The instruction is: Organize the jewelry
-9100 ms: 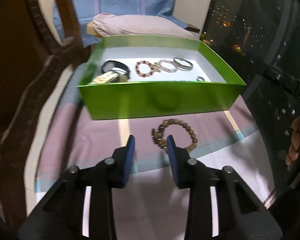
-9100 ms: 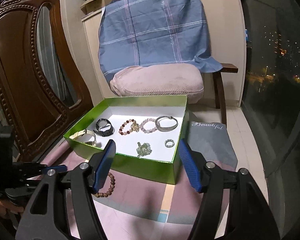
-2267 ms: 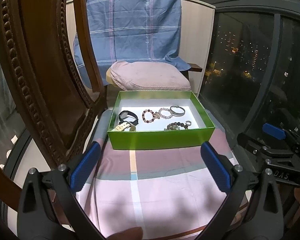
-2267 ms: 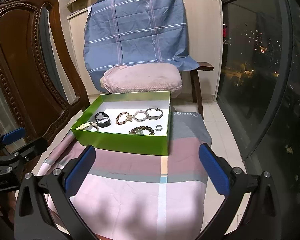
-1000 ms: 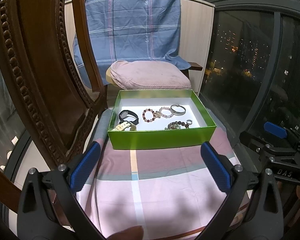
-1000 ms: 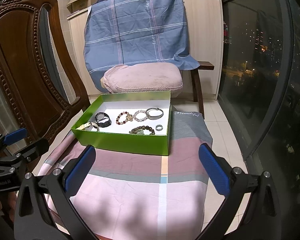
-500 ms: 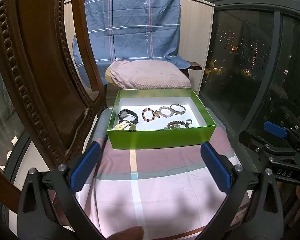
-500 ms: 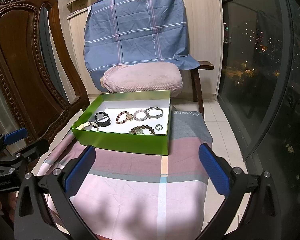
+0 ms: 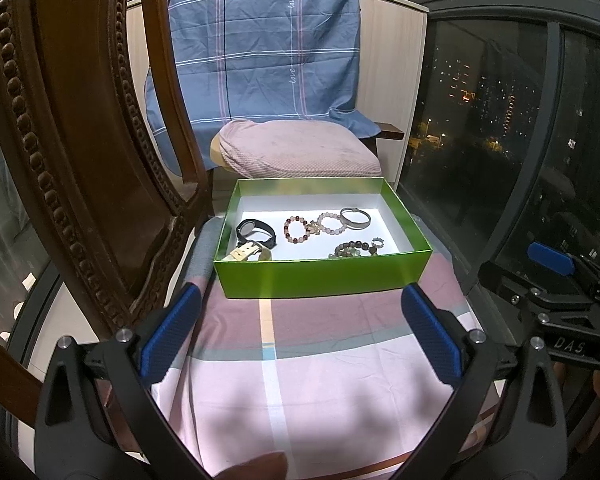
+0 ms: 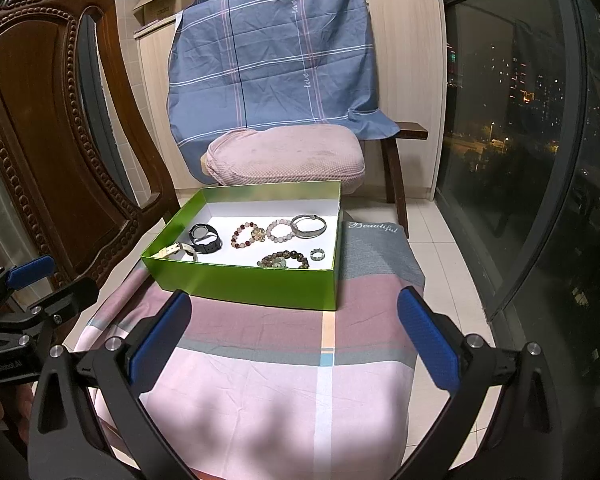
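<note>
A green box (image 9: 320,276) (image 10: 240,284) stands on the pink checked cloth (image 9: 300,360) (image 10: 280,380). Inside lie a black watch (image 9: 256,232) (image 10: 205,237), a cream watch (image 9: 246,253) (image 10: 180,251), bead bracelets (image 9: 296,230) (image 10: 244,235), a silver bangle (image 9: 355,217) (image 10: 309,226), a brown bead bracelet (image 9: 350,249) (image 10: 284,259) and a small ring (image 9: 378,243) (image 10: 317,255). My left gripper (image 9: 300,332) and my right gripper (image 10: 294,336) are both wide open and empty, held back above the cloth in front of the box.
A carved wooden chair back (image 9: 80,160) (image 10: 52,140) stands close on the left. A stool with a pink cushion (image 9: 296,152) (image 10: 284,156) and a blue cloth stands behind the box. A dark glass window (image 10: 540,140) is on the right.
Since 9.1 s ago the brown bead bracelet has gone from the cloth into the box, and both grippers have opened and pulled back. Over the last second almost nothing moves.
</note>
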Available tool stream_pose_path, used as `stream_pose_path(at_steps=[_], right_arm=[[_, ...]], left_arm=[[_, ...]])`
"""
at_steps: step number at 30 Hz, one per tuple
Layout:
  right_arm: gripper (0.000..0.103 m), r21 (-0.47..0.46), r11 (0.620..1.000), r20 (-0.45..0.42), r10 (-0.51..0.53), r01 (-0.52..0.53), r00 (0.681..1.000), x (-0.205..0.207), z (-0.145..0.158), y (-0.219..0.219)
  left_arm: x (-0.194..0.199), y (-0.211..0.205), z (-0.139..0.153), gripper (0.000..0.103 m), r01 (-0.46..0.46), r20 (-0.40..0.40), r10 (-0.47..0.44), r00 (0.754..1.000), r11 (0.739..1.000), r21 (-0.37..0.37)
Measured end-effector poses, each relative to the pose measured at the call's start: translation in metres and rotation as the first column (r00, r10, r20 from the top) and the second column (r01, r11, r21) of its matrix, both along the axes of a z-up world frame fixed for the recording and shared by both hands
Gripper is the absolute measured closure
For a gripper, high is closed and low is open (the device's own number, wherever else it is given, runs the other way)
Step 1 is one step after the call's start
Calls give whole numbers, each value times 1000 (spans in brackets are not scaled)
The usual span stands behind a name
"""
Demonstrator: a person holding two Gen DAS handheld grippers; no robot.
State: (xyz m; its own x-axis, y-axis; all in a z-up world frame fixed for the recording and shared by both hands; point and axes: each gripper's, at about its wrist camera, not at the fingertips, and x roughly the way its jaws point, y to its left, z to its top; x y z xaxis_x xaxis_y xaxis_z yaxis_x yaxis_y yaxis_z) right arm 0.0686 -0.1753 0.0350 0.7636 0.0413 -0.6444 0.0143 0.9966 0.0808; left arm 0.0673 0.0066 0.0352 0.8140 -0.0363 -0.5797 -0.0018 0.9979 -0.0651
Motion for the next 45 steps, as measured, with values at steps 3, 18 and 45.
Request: stream_pose_path(at_steps=[3, 18, 45], right_arm=[[3, 1, 1000, 0, -1, 1, 1000, 0, 0, 0], [3, 2, 1000, -3, 3, -3, 1000, 0, 0, 0], [3, 0, 1000, 0, 6, -6, 1000, -1, 0, -1]], left_arm=[[0, 0, 0, 4, 0, 0, 0, 1000, 1000, 0], [0, -1, -1, 4, 2, -1, -2, 1000, 1000, 0], [-1, -3, -1, 4, 6, -3, -6, 1000, 1000, 6]])
